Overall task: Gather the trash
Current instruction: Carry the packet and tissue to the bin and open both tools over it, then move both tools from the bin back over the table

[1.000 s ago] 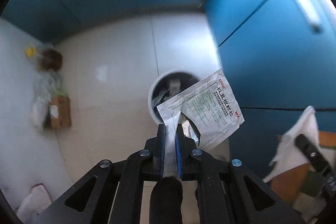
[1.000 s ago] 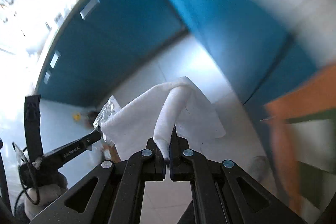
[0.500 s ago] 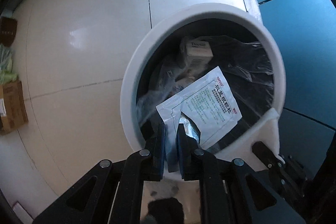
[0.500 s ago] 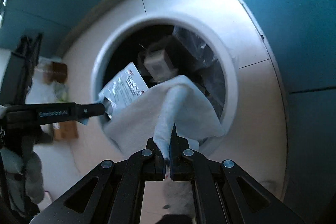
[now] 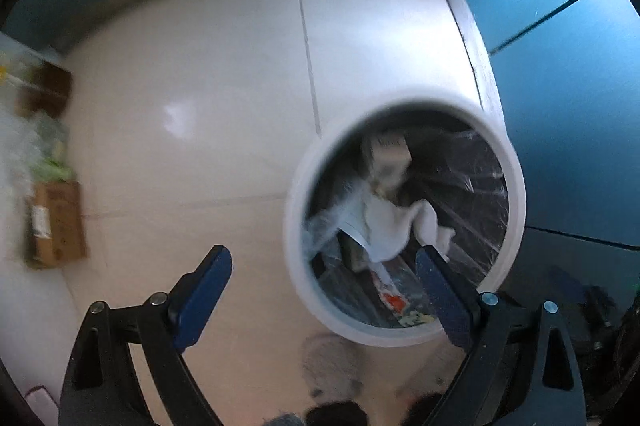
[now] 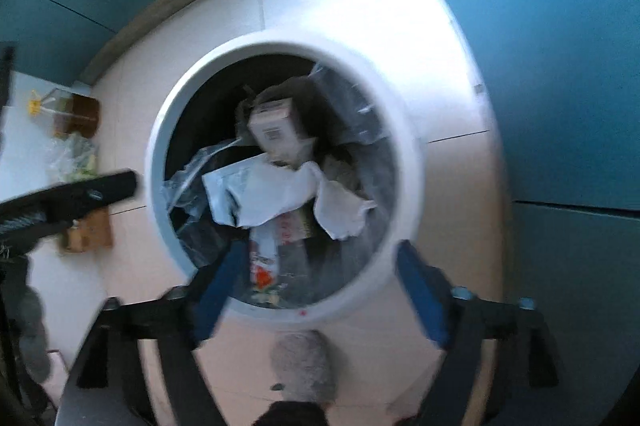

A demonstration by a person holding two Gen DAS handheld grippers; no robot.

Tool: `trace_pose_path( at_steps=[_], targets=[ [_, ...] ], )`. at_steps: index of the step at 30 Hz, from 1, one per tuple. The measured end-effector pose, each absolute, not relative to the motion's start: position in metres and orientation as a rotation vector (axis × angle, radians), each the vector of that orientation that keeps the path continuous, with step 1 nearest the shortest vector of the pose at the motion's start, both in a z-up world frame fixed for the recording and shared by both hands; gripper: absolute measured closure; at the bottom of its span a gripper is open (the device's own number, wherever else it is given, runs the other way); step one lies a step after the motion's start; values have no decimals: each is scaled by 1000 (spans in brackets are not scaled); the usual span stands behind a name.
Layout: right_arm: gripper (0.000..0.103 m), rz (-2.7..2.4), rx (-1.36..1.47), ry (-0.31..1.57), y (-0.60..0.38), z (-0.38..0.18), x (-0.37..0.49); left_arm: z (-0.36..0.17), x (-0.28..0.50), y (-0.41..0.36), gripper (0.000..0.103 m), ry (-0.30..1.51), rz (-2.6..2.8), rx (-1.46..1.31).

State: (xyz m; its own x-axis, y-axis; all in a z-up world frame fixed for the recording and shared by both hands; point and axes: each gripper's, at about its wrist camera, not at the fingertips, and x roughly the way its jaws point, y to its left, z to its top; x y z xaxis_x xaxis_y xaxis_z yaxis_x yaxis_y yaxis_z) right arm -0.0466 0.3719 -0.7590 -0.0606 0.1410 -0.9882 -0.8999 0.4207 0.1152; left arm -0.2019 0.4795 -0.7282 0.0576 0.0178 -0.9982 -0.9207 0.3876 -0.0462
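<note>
A round white trash bin (image 5: 516, 210) with a black liner stands on the pale floor; it also shows in the right wrist view (image 6: 412, 162). Inside lie a white tissue (image 5: 400, 222) (image 6: 340, 206), a white sachet (image 6: 236, 186), a small carton (image 6: 276, 130) (image 5: 390, 154) and printed wrappers. My left gripper (image 5: 324, 266) is open and empty, above the bin's left rim. My right gripper (image 6: 320, 266) is open and empty, above the bin's near rim. The left gripper's finger (image 6: 100, 186) shows at the left of the right wrist view.
Blue cabinet doors (image 5: 568, 74) stand close on the right and behind. A cardboard box (image 5: 56, 222), a plastic bag with greens (image 5: 48, 154) and a brown item (image 6: 76, 114) lie on the floor at the left.
Both grippers opened. The sachet dropped from the left one and the tissue from the right one into the bin. The left gripper shifted left of the bin.
</note>
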Motion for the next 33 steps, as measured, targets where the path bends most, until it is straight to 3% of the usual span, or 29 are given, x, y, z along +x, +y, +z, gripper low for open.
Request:
trace_pose_path(
  at_steps=[1, 8, 25, 33],
  targets=[
    [0, 977, -760, 1341, 369, -752, -45, -718, -203, 477, 9, 1309, 911, -884],
    [0, 933, -762, 1274, 352, -678, -51, -641, -216, 456, 9, 1307, 968, -830],
    [0, 1006, -712, 1090, 255, -348, -76, -358, -240, 356, 9, 1174, 1012, -795],
    [0, 1084, -574, 1103, 197, -227, -83, -263, -250, 318, 9, 1126, 1046, -738]
  ],
)
